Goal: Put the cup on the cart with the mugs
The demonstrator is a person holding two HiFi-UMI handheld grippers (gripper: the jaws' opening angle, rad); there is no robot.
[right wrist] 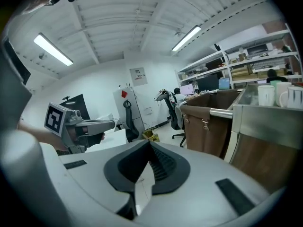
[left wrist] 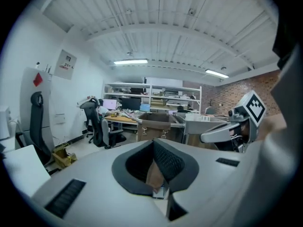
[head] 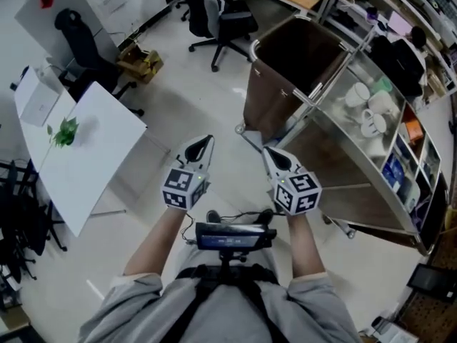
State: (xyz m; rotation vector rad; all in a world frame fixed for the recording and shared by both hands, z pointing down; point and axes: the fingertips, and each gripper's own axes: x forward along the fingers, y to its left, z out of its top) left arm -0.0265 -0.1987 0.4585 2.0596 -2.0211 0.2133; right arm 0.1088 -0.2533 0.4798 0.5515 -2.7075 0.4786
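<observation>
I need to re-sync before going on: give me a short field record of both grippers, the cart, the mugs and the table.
left gripper: shut, empty
right gripper: shut, empty
cart: ahead to the right, metal shelves
mugs: white, grouped on the cart's top shelf
brown bag: hangs open at the cart's end
white table: to the left
cup: in neither gripper; I can't pick it out

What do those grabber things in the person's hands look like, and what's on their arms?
The left gripper and right gripper are light grey pointed shells with dark ribbed pads inside. Each carries a cube of black-and-white square markers. Grey sleeves cover the upper arms.
</observation>
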